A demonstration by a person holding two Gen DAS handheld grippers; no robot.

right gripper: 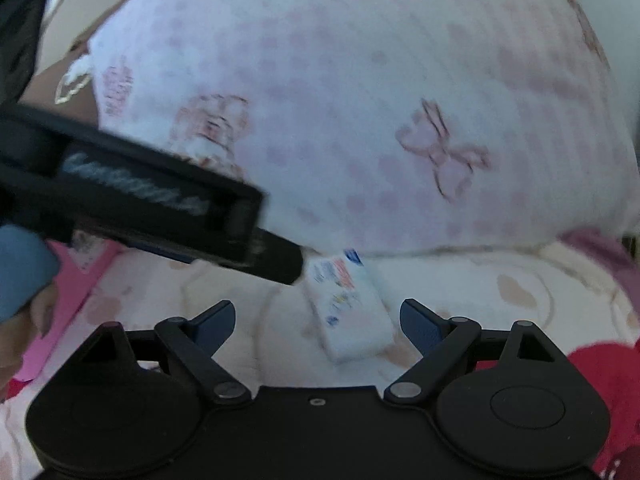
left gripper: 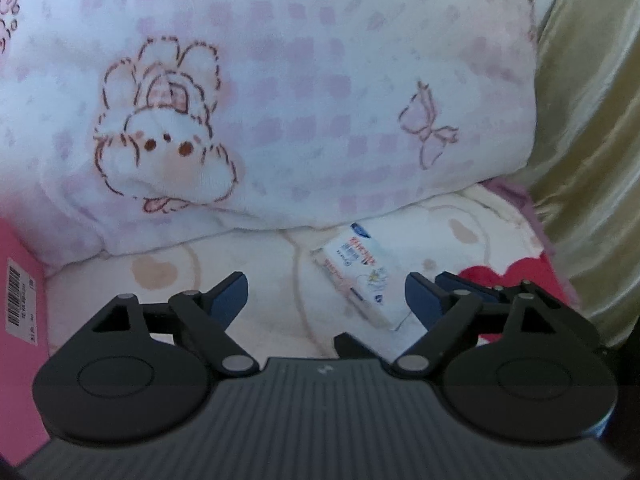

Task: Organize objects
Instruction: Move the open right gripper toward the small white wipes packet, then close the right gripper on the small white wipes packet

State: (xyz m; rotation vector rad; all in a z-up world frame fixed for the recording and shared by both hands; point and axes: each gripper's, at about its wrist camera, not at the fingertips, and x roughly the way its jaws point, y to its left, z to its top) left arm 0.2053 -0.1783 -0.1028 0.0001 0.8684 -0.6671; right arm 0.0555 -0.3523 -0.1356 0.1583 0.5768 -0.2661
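A small white tissue pack (left gripper: 360,276) with red and blue print lies on the cream blanket (left gripper: 256,280), at the foot of a big pink-checked bunny pillow (left gripper: 280,92). My left gripper (left gripper: 326,294) is open and empty, just short of the pack, which lies between its fingers and toward the right one. In the right wrist view the pack (right gripper: 348,312) lies ahead between the open fingers of my right gripper (right gripper: 318,318), which is empty. The left gripper's black body (right gripper: 160,208) crosses that view from the left, its tip next to the pack.
A pink box (left gripper: 20,288) with a barcode label stands at the left. A red heart-shaped patch (left gripper: 516,276) lies at the right on the blanket. A gold curtain (left gripper: 588,120) hangs at the far right. The pillow (right gripper: 360,100) fills the space behind.
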